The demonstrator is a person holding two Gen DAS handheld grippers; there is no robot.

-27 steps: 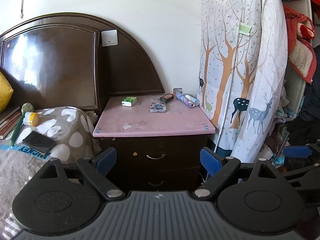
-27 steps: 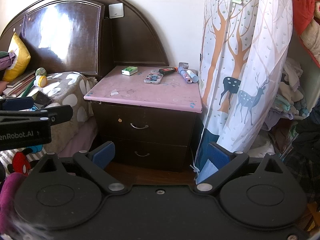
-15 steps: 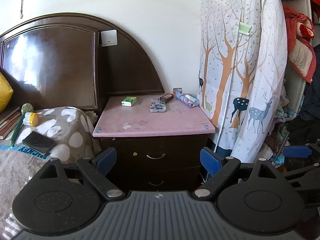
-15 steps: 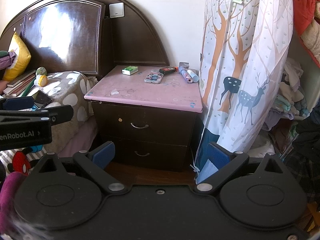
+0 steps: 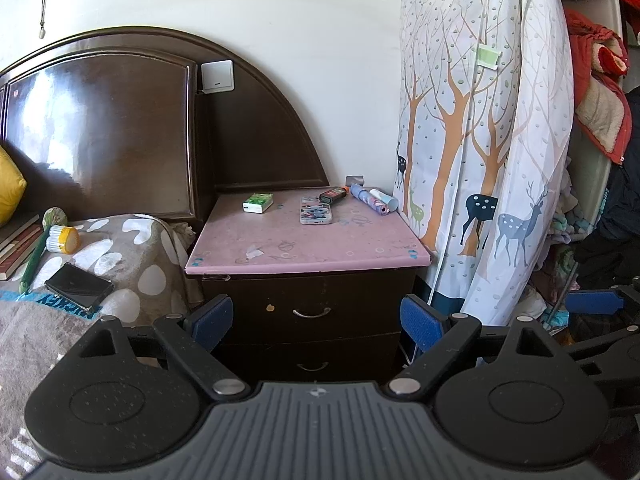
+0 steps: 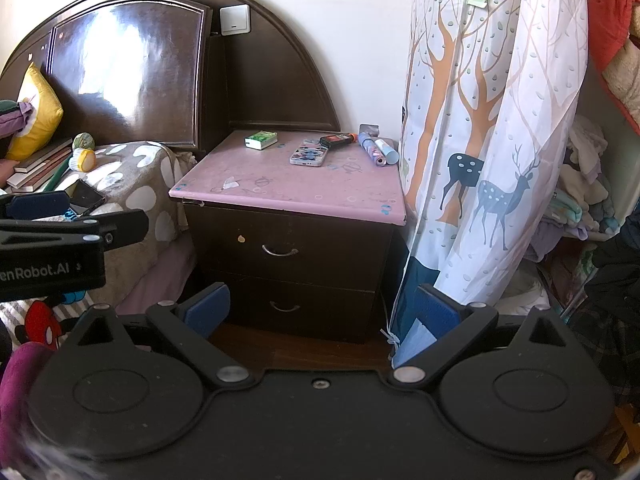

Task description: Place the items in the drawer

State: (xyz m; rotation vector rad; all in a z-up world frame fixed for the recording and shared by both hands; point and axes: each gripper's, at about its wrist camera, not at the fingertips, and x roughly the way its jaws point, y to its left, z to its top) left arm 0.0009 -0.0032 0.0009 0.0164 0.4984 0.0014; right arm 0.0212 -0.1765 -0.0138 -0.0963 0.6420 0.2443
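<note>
Nightstand [image 5: 308, 240] scene unchanged; left gripper [image 5: 316, 322], right gripper [image 6: 320, 310] fingers stay apart, empty.

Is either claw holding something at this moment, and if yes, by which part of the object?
Nothing is held. The left claw and the right claw are both open and empty, apart from the nightstand; its drawers are shut.
</note>
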